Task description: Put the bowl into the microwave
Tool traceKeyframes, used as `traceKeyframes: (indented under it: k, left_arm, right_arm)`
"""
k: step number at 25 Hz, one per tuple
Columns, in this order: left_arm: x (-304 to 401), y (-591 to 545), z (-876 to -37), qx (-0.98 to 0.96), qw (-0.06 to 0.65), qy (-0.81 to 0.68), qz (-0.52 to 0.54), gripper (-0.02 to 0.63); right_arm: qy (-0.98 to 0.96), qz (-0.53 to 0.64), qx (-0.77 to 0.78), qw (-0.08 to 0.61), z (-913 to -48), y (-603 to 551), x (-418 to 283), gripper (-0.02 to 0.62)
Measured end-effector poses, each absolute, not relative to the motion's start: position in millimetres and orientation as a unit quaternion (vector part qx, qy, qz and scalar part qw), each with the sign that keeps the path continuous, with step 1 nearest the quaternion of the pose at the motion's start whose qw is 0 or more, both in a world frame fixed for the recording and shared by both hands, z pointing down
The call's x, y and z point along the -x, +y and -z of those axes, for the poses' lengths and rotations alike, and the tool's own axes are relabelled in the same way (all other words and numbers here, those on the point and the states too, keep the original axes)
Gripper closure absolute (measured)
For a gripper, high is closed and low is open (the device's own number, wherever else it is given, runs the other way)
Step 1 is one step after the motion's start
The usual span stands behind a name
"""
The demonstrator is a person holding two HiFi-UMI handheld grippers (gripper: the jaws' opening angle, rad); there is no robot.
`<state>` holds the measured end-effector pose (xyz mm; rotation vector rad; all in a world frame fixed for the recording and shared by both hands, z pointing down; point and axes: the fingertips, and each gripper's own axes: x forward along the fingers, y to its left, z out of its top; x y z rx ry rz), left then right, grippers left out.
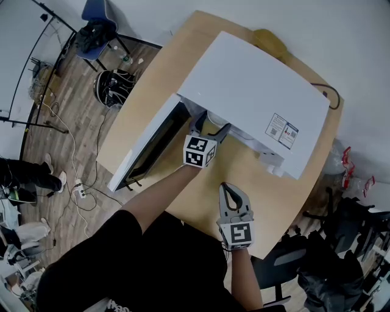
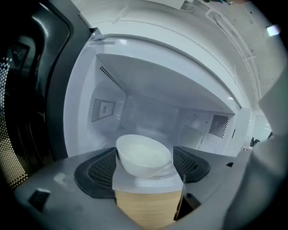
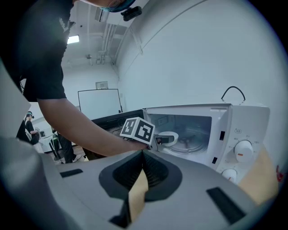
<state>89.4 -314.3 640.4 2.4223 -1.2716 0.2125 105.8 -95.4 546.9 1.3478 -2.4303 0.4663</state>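
A white bowl [image 2: 144, 155] sits between the jaws of my left gripper [image 2: 146, 166], which is shut on it at the mouth of the white microwave [image 1: 256, 91]. Behind the bowl lies the lit white cavity [image 2: 157, 112]. From the head view, the left gripper [image 1: 210, 125] reaches in under the microwave's top, and only a bit of the bowl [image 1: 214, 117] shows. The door [image 1: 152, 146] hangs open to the left. My right gripper [image 1: 226, 186] lies on the table in front, jaws shut with nothing in them. Its view shows the bowl [image 3: 168, 138] just above the glass turntable [image 3: 189, 143].
The microwave stands on a round wooden table [image 1: 201, 195]. Its dials [image 3: 243, 150] are on the right of the opening. A black cord [image 1: 329, 94] runs behind it. On the floor at the left are a blue chair [image 1: 97, 18], cables and people's legs [image 1: 24, 173].
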Motion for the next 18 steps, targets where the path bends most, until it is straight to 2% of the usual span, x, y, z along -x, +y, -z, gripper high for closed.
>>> traceKeyframes:
  k: [6,18]
  left_arm:
    - [-99.9,-318.5,-647.1,-0.872,0.167,-0.444,-0.119,0.241]
    - [-123.2,-331.9,-649.1,-0.873,0.170,-0.440,-0.123,0.242]
  right_arm:
    - [-0.850,-0.163,-0.473,0.166,-550.5,-93.0,-110.1,0.535]
    - [-0.837,-0.180,-0.492,0.161,-556.9,-90.5,-126.3,0.535]
